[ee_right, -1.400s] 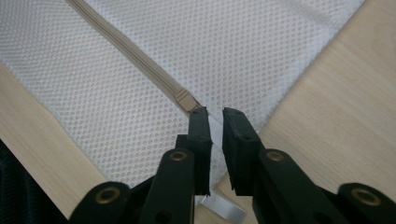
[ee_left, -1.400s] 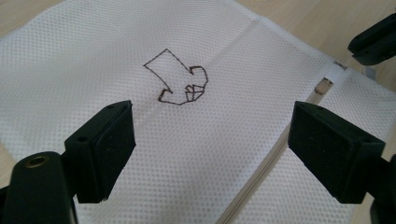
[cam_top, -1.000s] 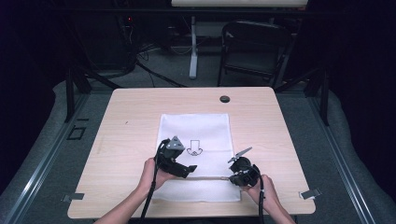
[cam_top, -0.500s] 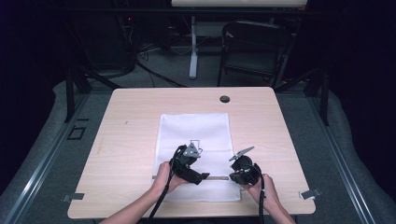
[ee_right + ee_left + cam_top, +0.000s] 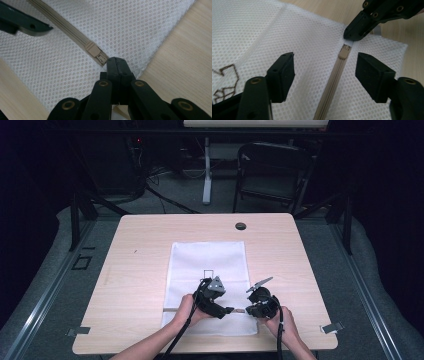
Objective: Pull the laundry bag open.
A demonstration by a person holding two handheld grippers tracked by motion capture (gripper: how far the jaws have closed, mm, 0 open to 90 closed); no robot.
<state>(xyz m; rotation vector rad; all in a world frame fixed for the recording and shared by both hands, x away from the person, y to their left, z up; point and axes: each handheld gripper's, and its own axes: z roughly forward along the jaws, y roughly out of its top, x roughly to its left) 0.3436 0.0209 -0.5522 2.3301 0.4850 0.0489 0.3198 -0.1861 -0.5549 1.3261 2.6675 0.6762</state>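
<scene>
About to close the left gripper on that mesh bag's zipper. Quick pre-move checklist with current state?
1. Right gripper shut, pinching the mesh bag at the zipper's end: ok.
2. Left gripper has just been closing, with its pads apart and off the fabric: ok.
3. Zipper runs between the left jaws: ok, though it sits closer to one jaw than the other.
4. Zipper slider within the left jaws' bite: not ok, it lies just beyond their tips.
5. Bag flat on the table: ok.
6. Whether the zipper is fully zipped: cannot tell.
</scene>
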